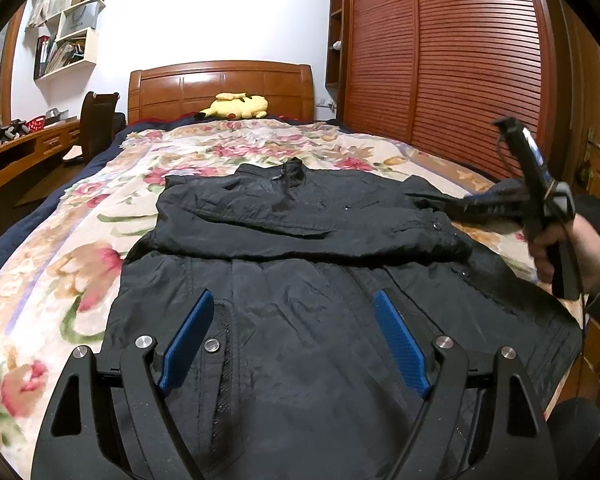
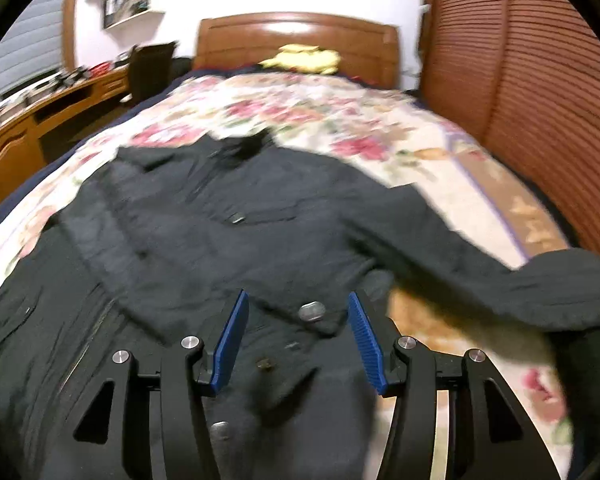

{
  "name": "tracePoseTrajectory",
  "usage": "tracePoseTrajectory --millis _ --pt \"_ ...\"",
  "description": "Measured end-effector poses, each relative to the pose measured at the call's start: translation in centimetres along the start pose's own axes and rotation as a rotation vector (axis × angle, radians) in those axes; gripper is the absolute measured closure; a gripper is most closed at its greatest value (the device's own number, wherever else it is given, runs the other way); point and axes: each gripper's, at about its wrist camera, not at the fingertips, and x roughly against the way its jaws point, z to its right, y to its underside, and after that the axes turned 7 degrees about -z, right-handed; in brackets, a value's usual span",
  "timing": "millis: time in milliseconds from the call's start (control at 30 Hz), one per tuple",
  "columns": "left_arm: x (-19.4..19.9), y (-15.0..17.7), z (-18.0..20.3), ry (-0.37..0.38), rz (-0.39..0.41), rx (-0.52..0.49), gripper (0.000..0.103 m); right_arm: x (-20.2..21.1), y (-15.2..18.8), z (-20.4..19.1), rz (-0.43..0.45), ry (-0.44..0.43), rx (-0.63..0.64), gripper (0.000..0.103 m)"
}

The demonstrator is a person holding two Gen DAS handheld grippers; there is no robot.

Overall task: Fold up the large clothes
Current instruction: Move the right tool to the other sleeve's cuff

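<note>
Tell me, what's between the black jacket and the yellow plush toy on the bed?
Only bare flowery blanket lies between the black jacket and the yellow plush toy; the left wrist view shows it best.

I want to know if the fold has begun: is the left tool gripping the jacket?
No, the left tool stands wide open above the black jacket, with no cloth pinched between its blue fingers.

A home bedroom — a bed [image 1: 40,264] with a flowered blanket and a carved wooden headboard [image 1: 220,84], a yellow plush toy [image 1: 238,106] at its head. Beside it stand a slatted wooden wardrobe [image 1: 452,60], a desk [image 1: 24,148] with a chair [image 1: 98,120], and white wall shelves [image 1: 70,36] of books.
</note>
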Motion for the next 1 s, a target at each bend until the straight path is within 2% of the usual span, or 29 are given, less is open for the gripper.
tracePoseTrajectory --millis 100,267,367,400,500,667,767,1000 --pt "-0.1 -0.2 0.0 0.0 0.014 0.015 0.02 -2.6 0.4 -0.6 -0.062 -0.039 0.029 0.049" --pt "-0.5 -0.7 0.1 0.03 0.016 0.027 0.019 -7.7 0.9 -0.6 -0.179 -0.056 0.073 0.049" --pt "-0.5 -1.0 0.3 0.031 0.029 0.016 0.002 -8.6 1.1 -0.2 -0.177 -0.076 0.057 0.049" --pt "-0.5 -1.1 0.4 0.031 0.034 0.017 0.0 -8.8 1.1 0.0 -0.175 -0.074 0.051 0.046" --pt "-0.6 -1.2 0.4 0.04 0.036 0.023 0.0 -8.1 1.6 -0.1 -0.17 -0.055 0.039 0.04" --pt "-0.8 -1.3 0.9 0.041 0.033 0.026 0.0 -5.6 1.6 2.0 -0.134 -0.048 0.015 0.04" --pt "-1.0 -1.4 1.6 0.039 0.036 0.013 0.0 -3.4 2.1 3.7 -0.105 0.004 0.028 0.04" --pt "-2.0 -2.0 4.2 0.103 0.034 -0.011 0.0 0.9 3.9 12.1 -0.064 0.157 -0.086 0.04"
